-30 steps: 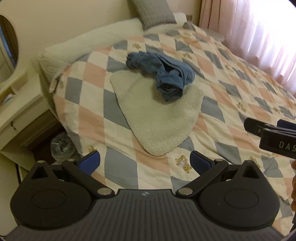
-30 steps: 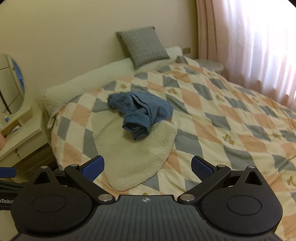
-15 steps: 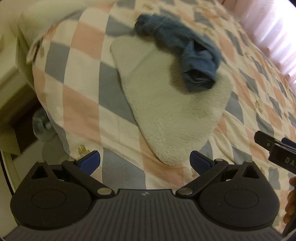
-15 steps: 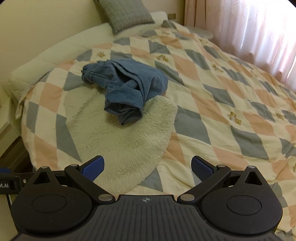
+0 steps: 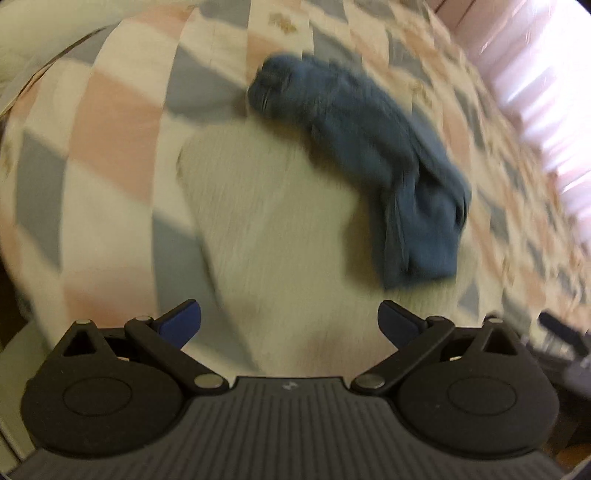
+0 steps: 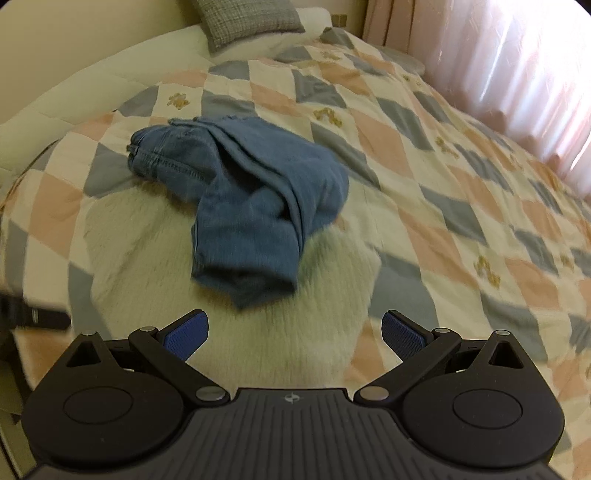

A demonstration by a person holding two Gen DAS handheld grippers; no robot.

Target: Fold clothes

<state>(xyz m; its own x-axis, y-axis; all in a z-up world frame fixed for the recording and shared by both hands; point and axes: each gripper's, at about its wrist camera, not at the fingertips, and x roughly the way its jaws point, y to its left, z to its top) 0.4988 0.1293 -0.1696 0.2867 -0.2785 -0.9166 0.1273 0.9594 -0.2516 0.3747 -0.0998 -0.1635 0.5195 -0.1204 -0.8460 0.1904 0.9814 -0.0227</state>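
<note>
Right wrist view looks across a bed covered by a patchwork quilt [image 6: 424,192] of pink, grey-blue and cream diamonds; a crumpled pair of blue jeans [image 6: 251,206] lies in a heap in the middle of the scene, its near end resting on a cream fleecy mat [image 6: 155,266] and its far end on the quilt; the right gripper [image 6: 294,334] hangs above the near part of the mat, its two blue-padded fingers spread wide apart with nothing between them and not touching the jeans; a grey cushion [image 6: 251,18] leans at the far head of the bed, and pink curtains [image 6: 517,66] glow on the right.

Left wrist view is blurred; it looks down on the same blue jeans [image 5: 373,162], which stretch from the far middle toward the right, partly on the fleecy mat [image 5: 273,229] and partly on the quilt [image 5: 110,133]; the left gripper [image 5: 289,321] hovers over the near edge of the mat, fingers likewise held wide apart and empty, short of the jeans; a dark shape at the near right edge is too blurred to identify.
</note>
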